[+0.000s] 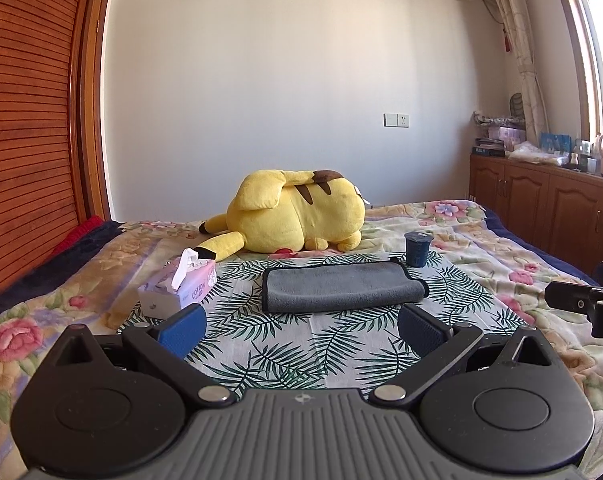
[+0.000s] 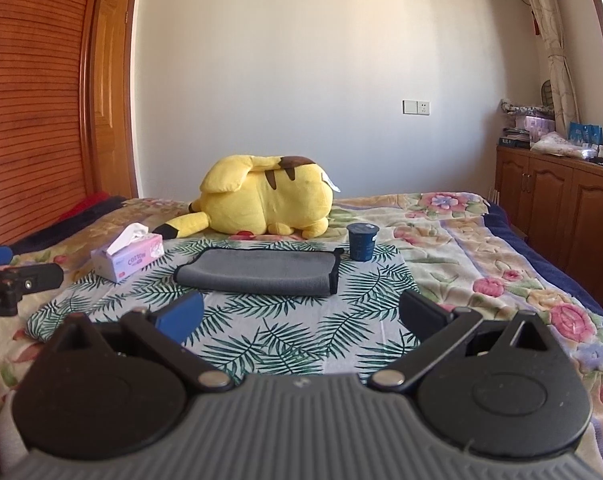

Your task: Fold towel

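Both claws hanging low over the bed, nothing held. Left gripper (image 1: 301, 330) spread wide, blue-padded fingers (image 1: 183, 330) well apart, empty air between them. Right gripper (image 2: 301, 316) likewise splayed open and empty, blue pad (image 2: 179, 316) on one side, dark finger on the other.

Straight ahead of both claws, beyond the fingertips and clear of them: grey microfibre towel with black edging (image 1: 341, 286), lying flat and already folded into a long rectangle on a white cloth printed with green palm leaves (image 1: 301, 344). From the right wrist, same grey towel (image 2: 261, 276) dead centre, apart from the pads.

Ahead-left of the claws, near the towel's left end: pink and white tissue box (image 1: 181, 284) with a tissue sticking up. Ahead-right, just past the towel's far right corner: small dark blue lidded cup (image 1: 417, 249), upright. Farther ahead, behind the towel: big yellow plush toy with brown stripes (image 1: 297, 212), slumped on the floral bedspread (image 1: 501, 248).
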`<state>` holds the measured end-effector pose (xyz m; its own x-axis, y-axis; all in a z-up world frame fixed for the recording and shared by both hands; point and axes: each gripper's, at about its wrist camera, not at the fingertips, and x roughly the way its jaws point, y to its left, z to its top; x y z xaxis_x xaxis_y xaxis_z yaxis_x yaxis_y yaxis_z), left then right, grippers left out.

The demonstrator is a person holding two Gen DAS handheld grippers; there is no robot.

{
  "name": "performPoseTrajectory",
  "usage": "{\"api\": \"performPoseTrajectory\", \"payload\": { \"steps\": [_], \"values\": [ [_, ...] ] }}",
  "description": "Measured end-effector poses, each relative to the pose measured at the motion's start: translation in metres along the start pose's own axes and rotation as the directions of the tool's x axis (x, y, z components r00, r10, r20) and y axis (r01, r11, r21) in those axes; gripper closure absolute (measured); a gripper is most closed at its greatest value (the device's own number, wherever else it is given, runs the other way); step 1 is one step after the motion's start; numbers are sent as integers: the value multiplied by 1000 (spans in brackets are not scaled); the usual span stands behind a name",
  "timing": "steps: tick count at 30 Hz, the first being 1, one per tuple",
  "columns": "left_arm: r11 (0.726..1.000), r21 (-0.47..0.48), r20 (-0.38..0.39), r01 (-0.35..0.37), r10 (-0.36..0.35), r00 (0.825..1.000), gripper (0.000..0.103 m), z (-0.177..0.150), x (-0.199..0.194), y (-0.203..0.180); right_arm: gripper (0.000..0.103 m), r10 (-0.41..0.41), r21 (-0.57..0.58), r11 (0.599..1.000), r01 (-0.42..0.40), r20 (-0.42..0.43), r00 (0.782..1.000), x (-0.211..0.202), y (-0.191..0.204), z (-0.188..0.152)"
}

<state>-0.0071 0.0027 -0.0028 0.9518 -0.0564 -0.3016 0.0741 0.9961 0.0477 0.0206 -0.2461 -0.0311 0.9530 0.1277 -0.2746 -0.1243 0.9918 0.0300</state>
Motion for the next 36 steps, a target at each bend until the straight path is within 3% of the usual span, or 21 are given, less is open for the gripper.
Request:
{"api": "performPoseTrajectory", "payload": {
  "steps": [36],
  "values": [
    [1000,-1,14,3,-3,1000,16,0,-4,0,0,-20,14,1000,20,27,999,-3,-2,0]
  ]
}}
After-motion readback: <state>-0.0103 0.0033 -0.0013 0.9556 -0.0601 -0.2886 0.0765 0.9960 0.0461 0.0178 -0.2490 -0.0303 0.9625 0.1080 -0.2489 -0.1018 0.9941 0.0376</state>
